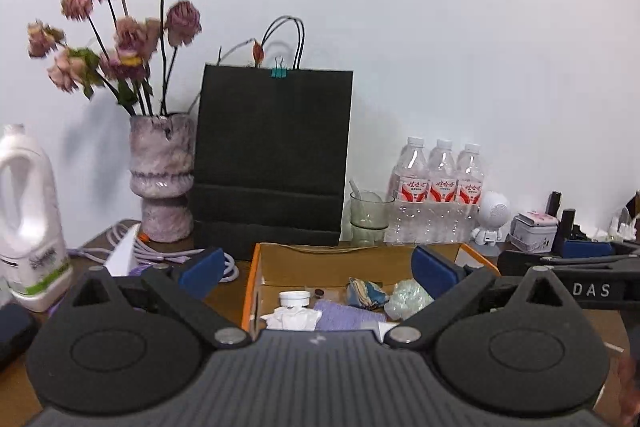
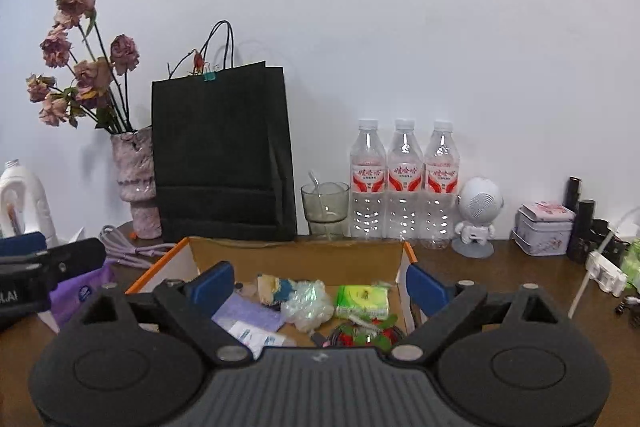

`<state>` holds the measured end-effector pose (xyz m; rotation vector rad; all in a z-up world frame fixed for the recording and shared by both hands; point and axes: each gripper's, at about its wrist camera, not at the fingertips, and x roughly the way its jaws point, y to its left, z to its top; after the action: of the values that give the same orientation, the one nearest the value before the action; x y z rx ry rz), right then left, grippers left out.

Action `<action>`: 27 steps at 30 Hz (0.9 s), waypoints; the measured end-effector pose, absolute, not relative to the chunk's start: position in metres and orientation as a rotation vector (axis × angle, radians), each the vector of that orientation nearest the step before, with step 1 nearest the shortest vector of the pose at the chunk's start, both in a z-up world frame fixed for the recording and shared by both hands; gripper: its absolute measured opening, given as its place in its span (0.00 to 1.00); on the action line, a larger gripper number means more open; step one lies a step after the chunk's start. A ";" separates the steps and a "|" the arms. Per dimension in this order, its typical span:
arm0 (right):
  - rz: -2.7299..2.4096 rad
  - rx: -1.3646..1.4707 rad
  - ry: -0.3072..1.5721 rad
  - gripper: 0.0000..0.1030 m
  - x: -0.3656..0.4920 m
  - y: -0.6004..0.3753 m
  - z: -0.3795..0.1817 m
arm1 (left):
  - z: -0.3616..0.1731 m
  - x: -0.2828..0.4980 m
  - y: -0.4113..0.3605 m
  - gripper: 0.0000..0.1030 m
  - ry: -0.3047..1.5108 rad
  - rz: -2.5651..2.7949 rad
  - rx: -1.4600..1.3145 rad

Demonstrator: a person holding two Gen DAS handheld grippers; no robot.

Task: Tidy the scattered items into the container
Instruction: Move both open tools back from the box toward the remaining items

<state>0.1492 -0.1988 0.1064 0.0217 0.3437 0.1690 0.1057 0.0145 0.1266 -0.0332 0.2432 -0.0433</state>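
While the cardboard box (image 2: 296, 259) just ahead of both tongs already holds tissues, cloth and wrappers, left tongs (image 1: 320, 269) and right tongs (image 2: 316, 279) gape apart, empty. Purple cable (image 1: 160, 253) beyond the left tongs looks left on the surface (image 2: 500, 283); mostly done.

Spread fingers (image 2: 426, 289) frame the filled cardboard box (image 2: 296, 257).

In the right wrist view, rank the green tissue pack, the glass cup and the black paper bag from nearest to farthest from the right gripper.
From the right gripper:
1. Green tissue pack, in the cardboard box, between the fingers.
2. Glass cup, behind the box, centre.
3. Black paper bag, at the wall, left; close to the cup in depth.
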 end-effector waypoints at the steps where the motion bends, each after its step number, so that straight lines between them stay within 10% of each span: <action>1: 0.164 0.021 0.346 0.90 0.139 -0.197 0.105 | 0.125 0.094 0.013 1.00 0.239 -0.041 -0.021; 16: 0.216 0.019 0.496 0.91 -0.070 -0.191 0.010 | 0.030 -0.108 -0.004 1.00 0.452 -0.033 -0.045; 27: 0.247 0.000 0.511 0.77 -0.065 -0.193 0.019 | 0.038 -0.078 0.002 0.99 0.451 -0.053 -0.041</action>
<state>-0.0653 -0.1928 0.0190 -0.0003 0.5110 0.2474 -0.0780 0.0020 0.0376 -0.0406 0.4506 -0.0530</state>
